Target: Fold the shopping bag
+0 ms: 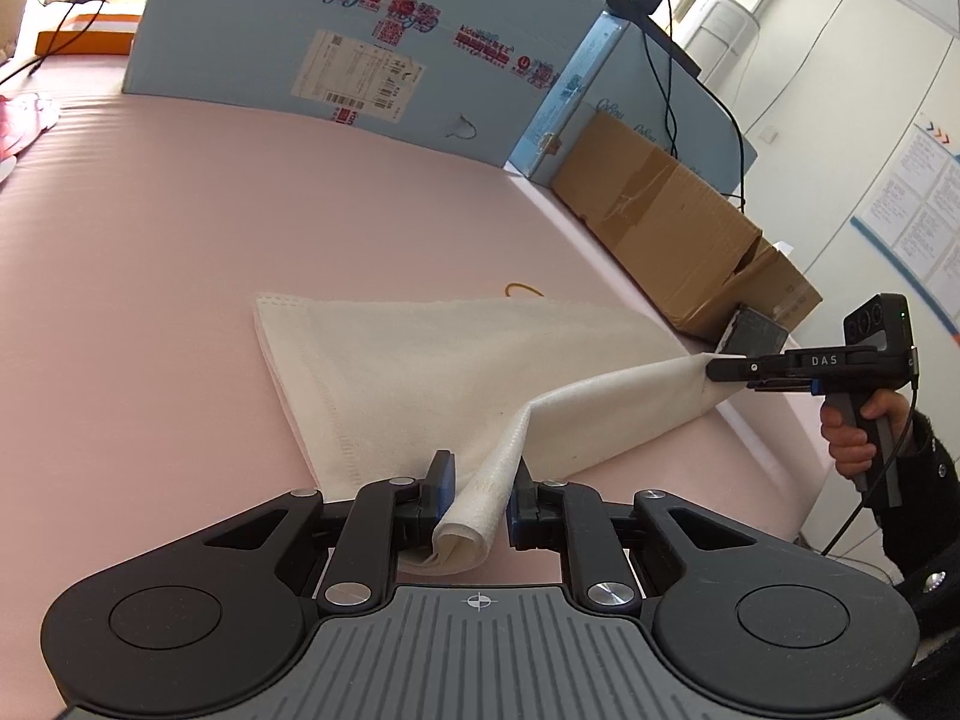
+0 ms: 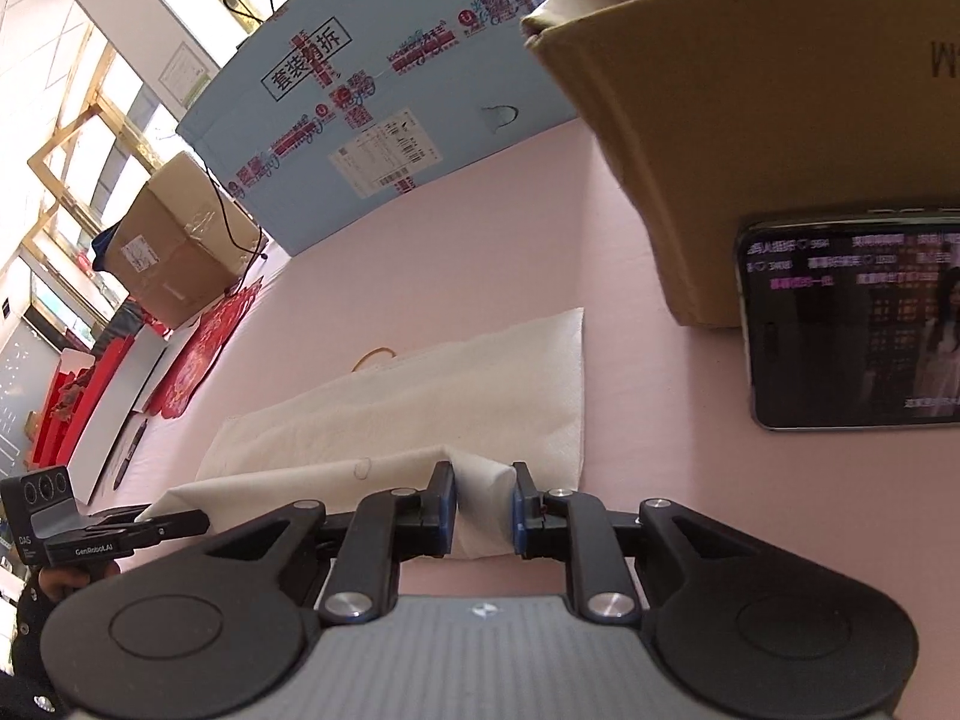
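From the left wrist view, the left hand-held gripper (image 1: 478, 495) stands narrow, its jaws pinching a bunched white edge of the shopping bag (image 1: 456, 360). The rest of the bag lies flat on the pink tabletop (image 1: 150, 240), its far corner pointing toward the left of the picture. A folded strip of the bag rises from these jaws and runs to the right, where the right hand-held gripper (image 1: 717, 369) grips its other end above the table's edge. A person's hand (image 1: 852, 432) in a dark sleeve holds that gripper's handle. A small yellow loop (image 1: 522, 289) shows just behind the bag. Beyond stand a light blue box (image 1: 336, 36) with printed labels and a brown cardboard box (image 1: 672, 222) at the table's right side.

From the right wrist view, the right hand-held gripper (image 2: 485, 501) is narrow too, with a thick fold of the bag (image 2: 420, 396) filling the gap between its pads. The bag lies spread on the tabletop (image 2: 480, 252) ahead. The left hand-held gripper (image 2: 201, 521) comes in from the lower left, closed on the other end of the raised edge. A phone (image 2: 852, 324) with a lit screen leans against a cardboard box (image 2: 720, 120) on the right. Red paper items (image 2: 198, 360) lie at the left.
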